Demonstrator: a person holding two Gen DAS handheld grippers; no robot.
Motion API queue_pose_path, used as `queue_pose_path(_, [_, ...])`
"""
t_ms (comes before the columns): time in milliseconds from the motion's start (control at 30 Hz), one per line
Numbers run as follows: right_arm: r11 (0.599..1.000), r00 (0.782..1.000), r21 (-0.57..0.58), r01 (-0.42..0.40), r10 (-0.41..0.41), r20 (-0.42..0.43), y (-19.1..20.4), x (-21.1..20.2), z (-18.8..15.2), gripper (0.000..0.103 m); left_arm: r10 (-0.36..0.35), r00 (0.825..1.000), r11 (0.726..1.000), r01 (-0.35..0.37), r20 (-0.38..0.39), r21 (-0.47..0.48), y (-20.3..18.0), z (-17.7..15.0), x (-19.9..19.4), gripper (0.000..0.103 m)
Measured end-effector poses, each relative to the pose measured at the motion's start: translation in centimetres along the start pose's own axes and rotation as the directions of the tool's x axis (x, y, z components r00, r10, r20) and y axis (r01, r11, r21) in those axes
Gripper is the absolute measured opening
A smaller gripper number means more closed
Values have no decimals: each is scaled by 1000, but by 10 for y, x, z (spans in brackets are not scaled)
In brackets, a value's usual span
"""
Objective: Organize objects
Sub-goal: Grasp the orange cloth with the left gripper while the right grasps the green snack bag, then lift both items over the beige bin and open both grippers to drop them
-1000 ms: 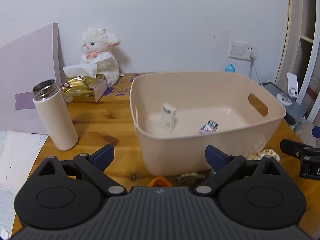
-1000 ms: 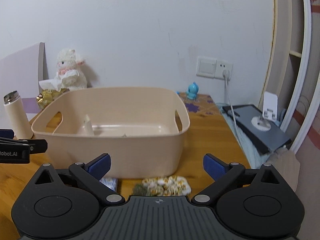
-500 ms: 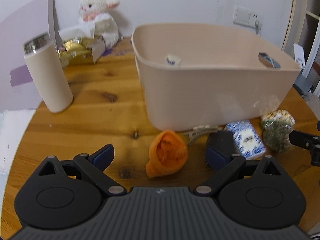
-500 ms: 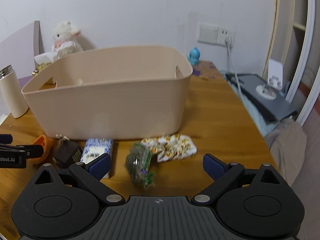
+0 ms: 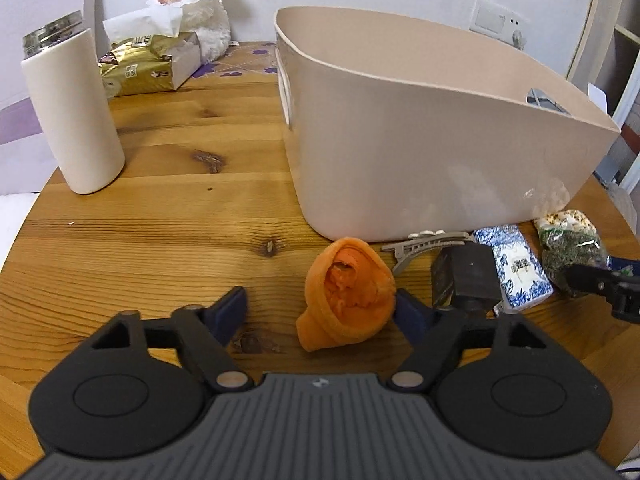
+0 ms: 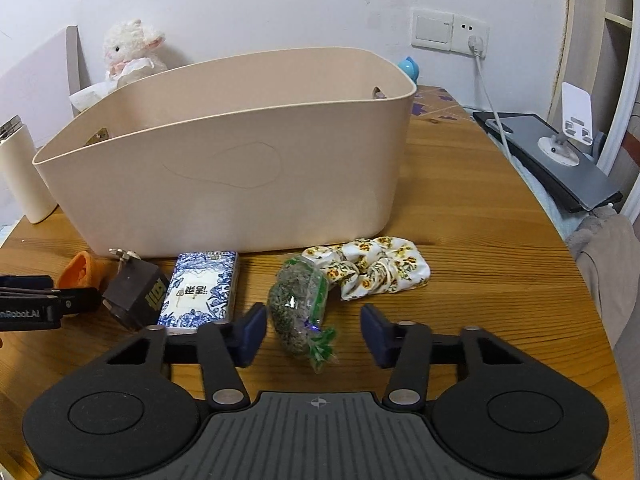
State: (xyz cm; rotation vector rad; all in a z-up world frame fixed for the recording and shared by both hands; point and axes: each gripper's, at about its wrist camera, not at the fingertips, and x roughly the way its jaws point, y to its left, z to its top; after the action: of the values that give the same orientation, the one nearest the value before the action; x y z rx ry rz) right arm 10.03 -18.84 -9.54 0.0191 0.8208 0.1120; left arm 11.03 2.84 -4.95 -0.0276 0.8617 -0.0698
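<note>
Left wrist: left gripper [image 5: 320,308] spread wide, low over wooden table [image 5: 160,240], straddling rolled orange fabric sock [image 5: 346,294] just before beige plastic bin [image 5: 420,148]. Best centred w/ sock before clamping.

Right wrist: right gripper [image 6: 314,330] likewise unclenched, bracketing clear bag of green dried herbs [image 6: 298,308]. Best pinched mid-bag, not at loose tail.

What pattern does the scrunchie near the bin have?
White with small yellow flowers; the scrunchie shows best in the right wrist view.
</note>
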Motion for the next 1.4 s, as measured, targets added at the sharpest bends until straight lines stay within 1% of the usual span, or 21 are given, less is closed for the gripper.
queue_pose_path(33, [1000,1000,-3,1,-1,-5,1,1,0,46,2,1000,1000,-2,0,10,-1,0,1,72])
queue_pose_path(67, [1000,1000,-7,-1,1,-11,2,2,0,40,4,1000,1000,-4,6,24,-3,-1,1,64])
queue_pose_path(100, [1000,1000,-8,-5,5,-16,3,3,0,38,-1,1000,999,0,12,34,-4,-1,0,54])
queue_pose_path(133, [1000,1000,-8,-9,9,-17,4,3,0,34,-9,1000,999,9,15,38,-5,-1,-1,50])
queue_pose_path(167, [1000,1000,-9,-10,10,-18,5,3,-1,25,-19,1000,999,19,15,38,-5,-1,-1,39])
queue_pose_path(200, [1000,1000,-10,-10,10,-20,6,3,-1,20,-31,999,999,30,15,35,-5,-1,-1,27])
queue_pose_path(233, [1000,1000,-8,-11,10,-20,6,3,-1,17,-40,999,999,39,13,35,-5,-1,-2,24])
queue_pose_path(300, [1000,1000,-3,-14,14,-18,7,3,-2,15,-49,999,998,49,15,38,-5,-2,-3,19])
queue_pose_path(333, [1000,1000,0,-14,14,-17,7,2,-3,11,-52,999,998,51,16,39,-5,-2,-3,19])
queue_pose_path(400, [1000,1000,6,-13,13,-11,6,0,-5,11,-59,998,998,58,20,38,-5,-3,-5,15])
queue_pose_path(700, [1000,999,22,-10,9,42,1,-24,-7,11,-75,995,997,73,69,39,-4,-4,-27,15])
queue_pose_path(933, [999,995,30,-9,6,104,-2,-48,-6,11,-95,988,995,89,122,49,-8,-2,-51,15])
queue_pose_path(1233, [999,979,30,-23,16,201,-4,-78,5,11,-113,974,992,100,196,72,-14,6,-79,15])
queue_pose_path(1400, [999,970,30,-27,19,243,-4,-86,13,11,-107,967,991,86,232,100,-22,15,-87,15])
